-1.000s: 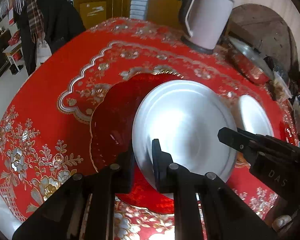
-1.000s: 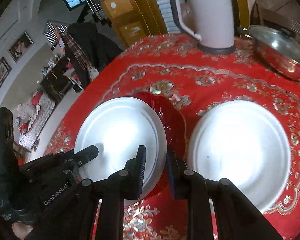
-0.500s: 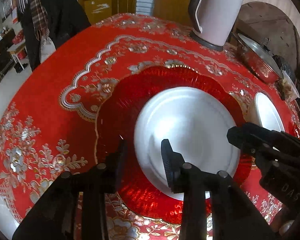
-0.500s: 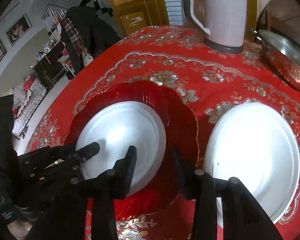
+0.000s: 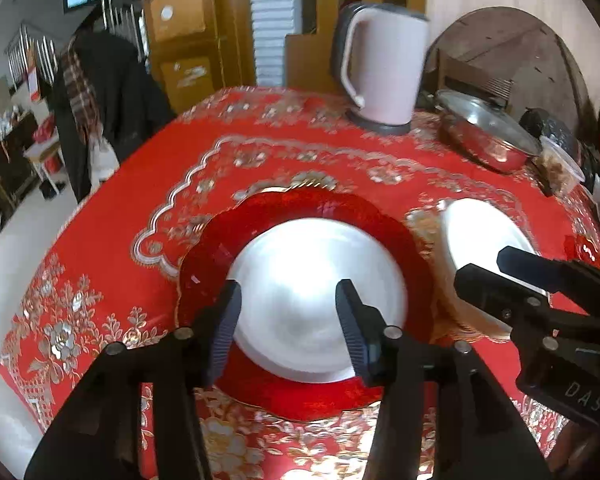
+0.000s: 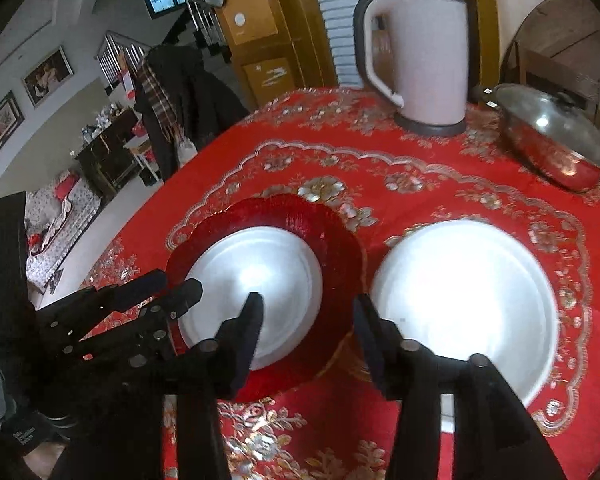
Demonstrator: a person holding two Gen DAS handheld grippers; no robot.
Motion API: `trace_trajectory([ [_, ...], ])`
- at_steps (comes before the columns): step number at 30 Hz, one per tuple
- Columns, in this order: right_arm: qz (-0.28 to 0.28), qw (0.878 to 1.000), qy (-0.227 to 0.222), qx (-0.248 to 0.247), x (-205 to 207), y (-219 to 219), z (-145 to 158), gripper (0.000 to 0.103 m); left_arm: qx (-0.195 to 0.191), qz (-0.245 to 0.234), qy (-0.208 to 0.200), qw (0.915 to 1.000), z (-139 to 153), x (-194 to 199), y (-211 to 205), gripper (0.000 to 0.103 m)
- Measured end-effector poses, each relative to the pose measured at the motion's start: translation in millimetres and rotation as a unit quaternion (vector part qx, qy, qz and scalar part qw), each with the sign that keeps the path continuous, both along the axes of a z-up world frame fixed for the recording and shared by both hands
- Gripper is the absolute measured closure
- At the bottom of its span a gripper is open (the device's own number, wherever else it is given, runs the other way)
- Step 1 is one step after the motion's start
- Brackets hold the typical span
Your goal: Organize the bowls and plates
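A small white plate point(image 5: 316, 292) point(image 6: 260, 276) lies flat in the middle of a red scalloped glass plate point(image 5: 204, 264) point(image 6: 340, 248) on the red tablecloth. To its right sits a larger white plate point(image 5: 476, 236) point(image 6: 468, 304). My left gripper point(image 5: 290, 312) point(image 6: 178, 282) hovers over the near left rim of the small plate, its jaws opening with nothing pressed between them. My right gripper point(image 6: 308, 308) point(image 5: 482, 266) hangs over the gap between the red plate and the larger white plate, its jaws also opening and holding nothing.
A pale electric kettle point(image 5: 380, 68) point(image 6: 420, 56) stands at the table's far side. A steel pot with a glass lid point(image 5: 488, 136) point(image 6: 556, 136) sits at the far right. A dark coat point(image 5: 108, 92) hangs beyond the table's left edge.
Both grippers held the small white plate tilted over the red plate. They have let it go, it now lies flat there, and both have opened and drawn back upward.
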State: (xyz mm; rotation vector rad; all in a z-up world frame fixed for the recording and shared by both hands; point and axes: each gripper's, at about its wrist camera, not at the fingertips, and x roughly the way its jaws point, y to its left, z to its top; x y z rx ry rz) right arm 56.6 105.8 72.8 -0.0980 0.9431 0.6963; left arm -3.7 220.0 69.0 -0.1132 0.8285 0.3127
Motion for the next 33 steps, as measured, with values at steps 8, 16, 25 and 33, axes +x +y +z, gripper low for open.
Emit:
trace_trajectory([
  [8, -0.034, 0.999, -0.023, 0.010, -4, -55, 17, 0.047, 0.005, -0.036, -0.031, 0.9989, 16, -2, -50, 0.054],
  [16, -0.072, 0.997, -0.039, 0.002, -7, -118, 29, 0.043, 0.008, -0.087, -0.045, 0.9951, 28, 4, -112, 0.054],
  [25, -0.119, 0.992, -0.040, 0.001, -2, -189, 37, 0.042, 0.000, -0.144, -0.044, 0.9886, 38, 9, -179, 0.054],
  [33, -0.160, 0.986, -0.035, 0.004, 4, -245, 37, 0.039, -0.006, -0.181, -0.037, 0.9827, 35, 17, -235, 0.053],
])
